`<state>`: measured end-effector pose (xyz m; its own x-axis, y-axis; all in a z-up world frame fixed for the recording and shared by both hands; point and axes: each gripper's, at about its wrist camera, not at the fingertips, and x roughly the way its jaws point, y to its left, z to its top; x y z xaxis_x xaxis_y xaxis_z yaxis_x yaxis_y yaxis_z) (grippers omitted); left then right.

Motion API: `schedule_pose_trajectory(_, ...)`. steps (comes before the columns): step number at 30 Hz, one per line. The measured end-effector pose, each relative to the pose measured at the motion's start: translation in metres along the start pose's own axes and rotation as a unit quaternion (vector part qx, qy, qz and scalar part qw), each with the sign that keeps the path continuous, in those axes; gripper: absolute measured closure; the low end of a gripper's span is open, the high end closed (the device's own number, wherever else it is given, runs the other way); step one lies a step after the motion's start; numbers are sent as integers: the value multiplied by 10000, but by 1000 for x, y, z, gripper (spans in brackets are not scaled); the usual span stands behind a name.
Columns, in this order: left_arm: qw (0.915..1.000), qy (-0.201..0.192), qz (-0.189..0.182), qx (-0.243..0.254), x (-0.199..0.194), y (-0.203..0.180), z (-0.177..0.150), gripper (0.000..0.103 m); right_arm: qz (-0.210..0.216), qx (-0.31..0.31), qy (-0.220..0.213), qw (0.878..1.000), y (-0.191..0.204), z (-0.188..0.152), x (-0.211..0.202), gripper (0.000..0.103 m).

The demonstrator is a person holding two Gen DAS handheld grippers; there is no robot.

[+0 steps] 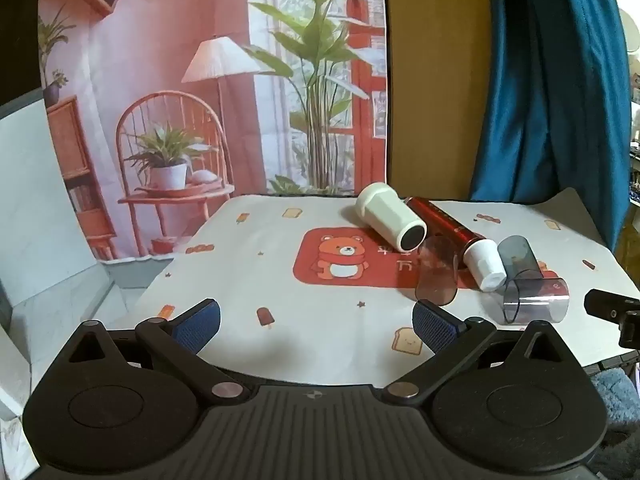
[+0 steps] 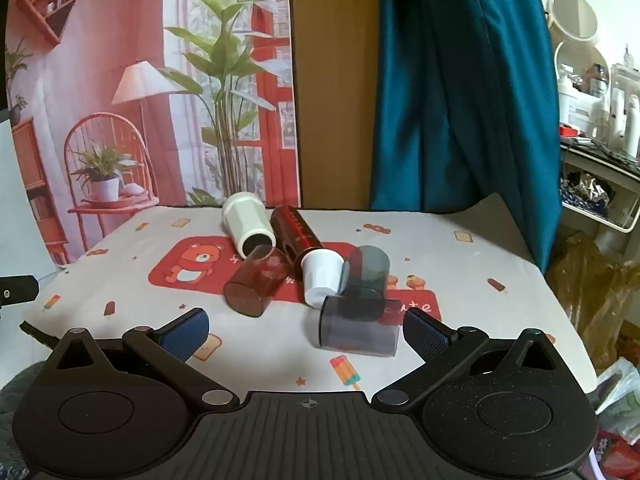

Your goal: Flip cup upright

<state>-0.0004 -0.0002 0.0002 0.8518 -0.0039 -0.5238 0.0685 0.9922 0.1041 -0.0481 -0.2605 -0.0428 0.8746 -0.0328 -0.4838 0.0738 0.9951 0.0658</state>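
Several cups lie on their sides in a cluster on the table. A white cup [image 1: 390, 216] [image 2: 248, 226] lies at the back. A red flask with a white cap [image 1: 460, 236] [image 2: 308, 248] lies beside it. A translucent brown cup [image 1: 436, 270] [image 2: 256, 282] and two smoky grey cups [image 1: 534, 298] [image 2: 358, 326] [image 2: 368, 270] lie nearer. My left gripper [image 1: 316, 322] is open and empty, short of the cluster and left of it. My right gripper [image 2: 306, 330] is open and empty, with the nearest grey cup just ahead between its fingers.
A white tablecloth [image 1: 280, 280] with a red bear print covers the table. A printed backdrop [image 1: 200, 80] and a blue curtain [image 2: 460, 80] hang behind it. Shelves with bottles [image 2: 600, 120] stand at the right. The right gripper's tip [image 1: 612, 310] shows at the left view's edge.
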Motion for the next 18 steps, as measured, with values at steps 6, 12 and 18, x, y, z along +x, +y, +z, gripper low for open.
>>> schedule_pose_trajectory(6, 9997, 13, -170, -191, -5, 11, -3, 0, -7, -20, -2, 10000, 2, 1, -1, 0)
schedule_pose_trajectory(12, 9999, 120, 19, -38, 2, 2, 0, 0, -3, -10, 37, 10000, -3, 0, 1, 0)
schedule_pose_trajectory(18, 9999, 148, 21, -63, 2, 3, 1, 0, -20, 15, 74, 10000, -1, 0, 2, 0)
